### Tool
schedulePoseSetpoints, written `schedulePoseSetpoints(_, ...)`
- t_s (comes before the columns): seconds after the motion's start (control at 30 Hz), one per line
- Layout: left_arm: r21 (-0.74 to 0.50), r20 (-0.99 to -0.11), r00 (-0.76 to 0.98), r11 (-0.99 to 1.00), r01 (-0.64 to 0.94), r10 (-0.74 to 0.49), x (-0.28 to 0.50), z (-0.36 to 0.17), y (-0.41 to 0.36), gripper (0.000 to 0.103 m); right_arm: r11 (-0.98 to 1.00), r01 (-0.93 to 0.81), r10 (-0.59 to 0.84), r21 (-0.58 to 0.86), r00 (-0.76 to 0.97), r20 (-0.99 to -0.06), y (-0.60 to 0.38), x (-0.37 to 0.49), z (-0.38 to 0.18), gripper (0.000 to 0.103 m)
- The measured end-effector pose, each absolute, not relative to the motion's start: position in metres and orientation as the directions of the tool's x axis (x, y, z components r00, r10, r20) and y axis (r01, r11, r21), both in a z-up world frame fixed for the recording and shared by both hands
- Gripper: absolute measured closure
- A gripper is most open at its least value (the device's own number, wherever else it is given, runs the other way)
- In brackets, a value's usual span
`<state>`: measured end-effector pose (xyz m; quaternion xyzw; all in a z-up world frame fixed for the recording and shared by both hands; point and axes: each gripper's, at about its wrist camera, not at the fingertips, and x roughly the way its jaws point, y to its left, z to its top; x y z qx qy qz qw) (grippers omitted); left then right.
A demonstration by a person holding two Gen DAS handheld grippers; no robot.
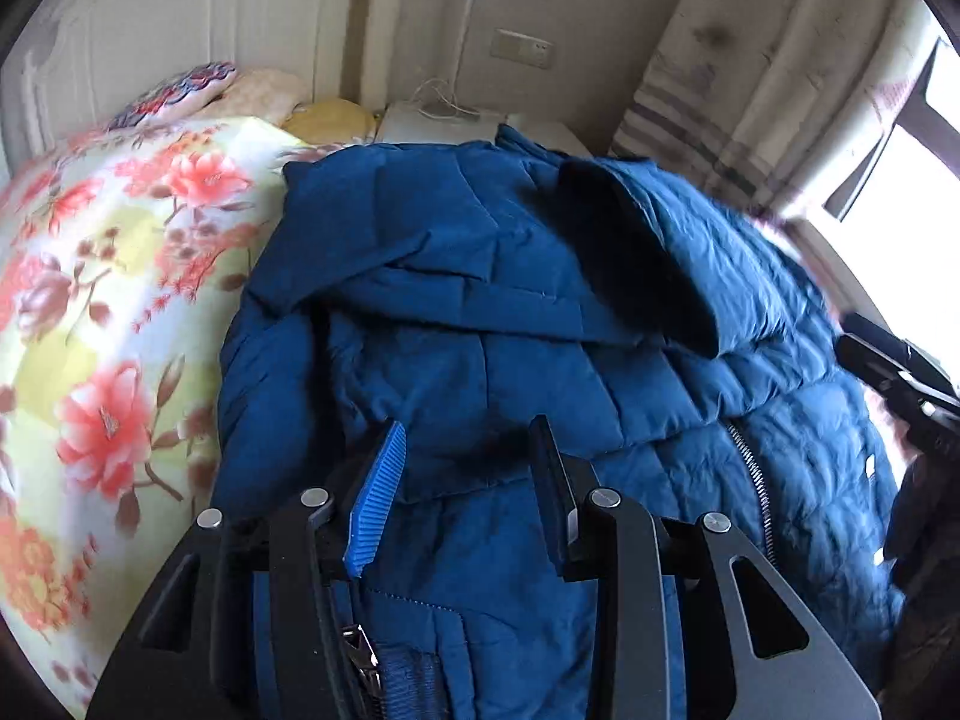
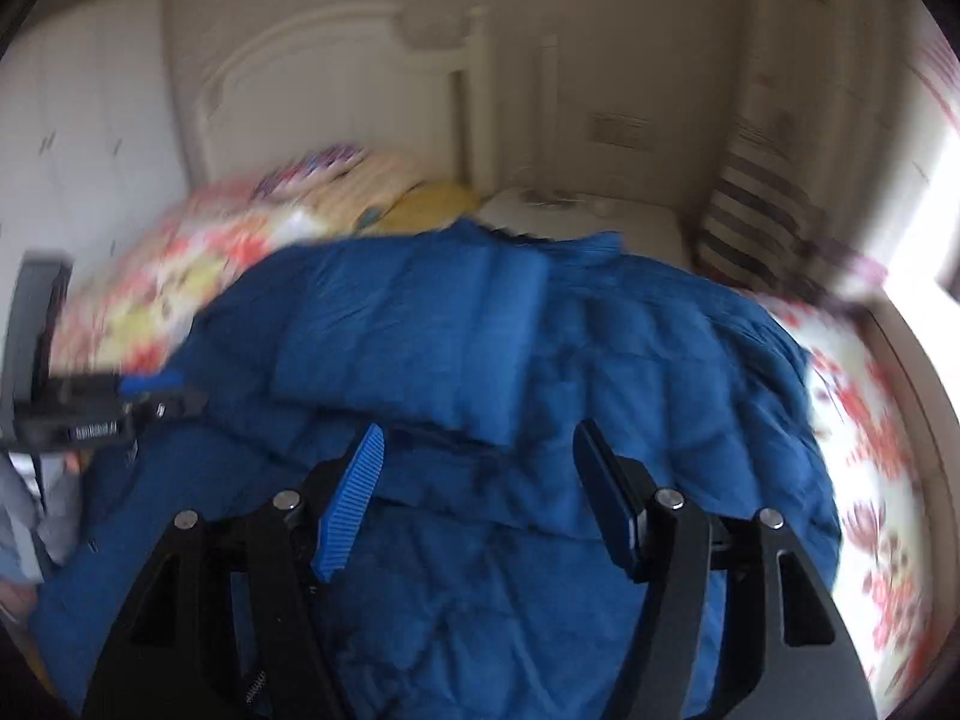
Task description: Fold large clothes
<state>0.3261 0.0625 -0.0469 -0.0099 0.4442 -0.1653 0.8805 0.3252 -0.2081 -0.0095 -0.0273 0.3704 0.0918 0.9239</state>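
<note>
A large dark blue quilted jacket (image 1: pixel 510 312) with a hood and a metal zipper (image 1: pixel 753 480) lies spread on the bed; it also shows in the right wrist view (image 2: pixel 480 360). My left gripper (image 1: pixel 468 438) is open just above the jacket's middle, holding nothing. My right gripper (image 2: pixel 477 444) is open above the jacket, holding nothing. The right gripper shows at the right edge of the left wrist view (image 1: pixel 900 378). The left gripper shows at the left edge of the right wrist view (image 2: pixel 120 396). The right wrist view is blurred.
The bed has a floral quilt (image 1: pixel 108 276) (image 2: pixel 870 450). Pillows (image 1: pixel 198 90) and a yellow item (image 1: pixel 330 117) lie by the white headboard (image 1: pixel 180 12). A white bedside cabinet (image 1: pixel 444 123), a curtain (image 1: pixel 750 60) and a window (image 1: pixel 912 168) are behind.
</note>
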Motion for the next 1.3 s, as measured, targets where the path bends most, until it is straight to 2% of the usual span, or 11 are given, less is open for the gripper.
schedulePoseSetpoints(0.07,-0.104,-0.793,0.555,0.953,0.284,-0.252,0.330,-0.049,0.053,0.072,0.970,-0.223,0.094,-0.092,0.701,-0.707,-0.183,0.338,-0.018,0.038)
schedulePoseSetpoints(0.33,-0.146,-0.803,0.529,0.951,0.271,-0.274,0.344,-0.048,0.053,0.072,0.897,-0.300,-0.010,-0.324,0.720,-0.694,-0.133,0.368,-0.043,0.041)
schedulePoseSetpoints(0.5,-0.092,-0.807,0.542,0.956,0.278,-0.235,0.352,-0.051,0.045,0.072,0.936,-0.312,0.127,-0.164,0.732,-0.670,-0.144,0.377,-0.025,0.083)
schedulePoseSetpoints(0.63,-0.049,-0.786,0.586,0.965,0.259,-0.197,0.353,-0.046,0.044,0.072,0.925,-0.199,0.349,0.322,0.780,-0.520,-0.224,0.362,0.015,0.087)
schedulePoseSetpoints(0.77,-0.038,-0.802,0.570,0.967,0.251,-0.180,0.361,-0.056,0.046,0.071,0.656,0.002,0.411,0.755,0.838,-0.359,-0.336,0.337,-0.002,0.087)
schedulePoseSetpoints(0.9,-0.025,-0.785,0.595,0.969,0.247,-0.172,0.360,-0.064,0.047,0.068,0.616,0.264,0.339,0.742,0.762,-0.552,-0.373,0.331,-0.060,0.079)
schedulePoseSetpoints(1.07,-0.049,-0.781,0.597,0.970,0.238,-0.186,0.361,-0.065,0.052,0.065,0.593,0.251,0.339,0.765,0.783,-0.521,-0.379,0.327,-0.071,0.054)
schedulePoseSetpoints(1.13,-0.058,-0.778,0.598,0.970,0.235,-0.192,0.361,-0.065,0.053,0.064,0.632,0.247,0.315,0.735,0.784,-0.535,-0.376,0.329,-0.066,0.054)
schedulePoseSetpoints(1.17,-0.062,-0.778,0.598,0.970,0.235,-0.194,0.361,-0.065,0.053,0.064,0.645,0.246,0.308,0.723,0.782,-0.542,-0.374,0.329,-0.066,0.056)
schedulePoseSetpoints(1.23,-0.068,-0.778,0.596,0.970,0.234,-0.198,0.362,-0.065,0.054,0.064,0.659,0.266,0.294,0.703,0.770,-0.566,-0.370,0.332,-0.073,0.080)
schedulePoseSetpoints(1.3,-0.064,-0.778,0.597,0.970,0.234,-0.195,0.362,-0.065,0.053,0.064,0.635,0.268,0.308,0.725,0.772,-0.556,-0.374,0.330,-0.078,0.088)
